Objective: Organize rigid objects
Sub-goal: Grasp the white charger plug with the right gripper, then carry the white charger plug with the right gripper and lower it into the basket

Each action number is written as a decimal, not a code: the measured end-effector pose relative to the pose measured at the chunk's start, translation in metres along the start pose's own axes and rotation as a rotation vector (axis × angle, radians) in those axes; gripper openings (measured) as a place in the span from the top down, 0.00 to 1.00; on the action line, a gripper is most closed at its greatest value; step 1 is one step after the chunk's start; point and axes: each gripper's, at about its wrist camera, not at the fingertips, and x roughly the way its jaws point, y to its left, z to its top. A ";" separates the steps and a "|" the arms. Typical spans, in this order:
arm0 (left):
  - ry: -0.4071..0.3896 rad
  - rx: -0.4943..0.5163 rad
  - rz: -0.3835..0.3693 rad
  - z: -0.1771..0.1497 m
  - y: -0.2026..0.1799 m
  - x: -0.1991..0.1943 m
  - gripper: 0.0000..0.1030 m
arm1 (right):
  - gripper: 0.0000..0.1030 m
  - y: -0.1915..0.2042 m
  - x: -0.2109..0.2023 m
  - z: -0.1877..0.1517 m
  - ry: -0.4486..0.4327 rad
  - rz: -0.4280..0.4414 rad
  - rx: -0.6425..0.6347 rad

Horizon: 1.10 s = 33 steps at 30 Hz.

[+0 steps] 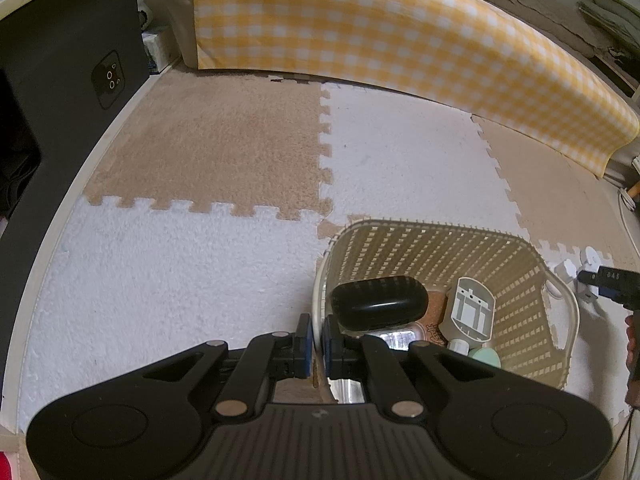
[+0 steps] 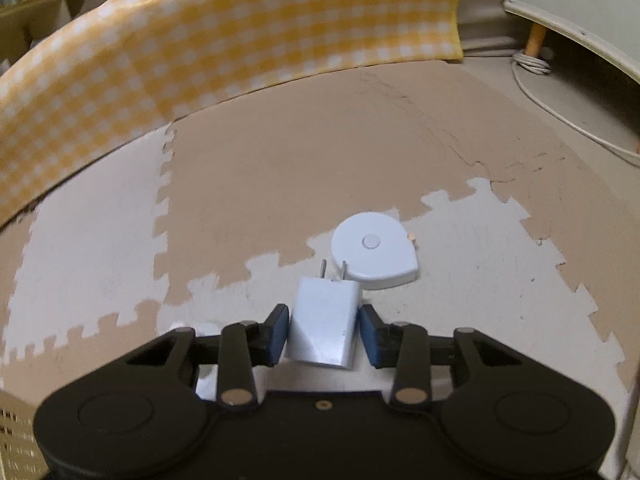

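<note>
A puzzle-tile floor mat (image 1: 200, 272) in tan and white carries a half-finished tidy-up. At its near edge a slatted plastic basket (image 1: 520, 264) already holds several hard items — a black oval case (image 1: 380, 302), a pale grey scoop-shaped piece (image 1: 472, 312), a cork-coloured disc and a mint-green object, only partly visible under the others. The left gripper (image 1: 317, 346) steadies the basket, its blue pads pinched tight on the near rim, one inside and one outside.

Two things are left on the mat, near the jagged seam where a white tile meets a tan one: a round white tape-measure-like case (image 2: 374, 250) and, just in front of it and touching or nearly so, a white plug-in charger (image 2: 324, 326) (prongs pointing away from the camera). The right gripper (image 2: 324, 330) straddles the charger, fingers narrowed close to both its flanks; whether the pads actually press on it cannot be told.

By this reckoning most of the sorting is done — the charger looks next for the basket, then the round case.
</note>
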 end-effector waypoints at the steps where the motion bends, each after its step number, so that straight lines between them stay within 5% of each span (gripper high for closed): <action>1: 0.000 0.000 0.000 0.000 0.000 0.000 0.95 | 0.62 0.001 -0.002 -0.002 0.006 0.011 -0.015; 15: 0.000 -0.003 -0.001 0.001 -0.001 0.000 0.95 | 0.62 0.035 -0.028 -0.032 0.152 0.062 -0.223; 23: 0.000 -0.002 0.000 0.001 -0.001 0.000 0.95 | 0.63 0.032 -0.061 -0.012 0.045 0.120 -0.129; 33: 0.000 -0.001 0.000 0.000 -0.001 0.001 0.95 | 0.63 0.095 -0.120 -0.009 -0.048 0.365 -0.212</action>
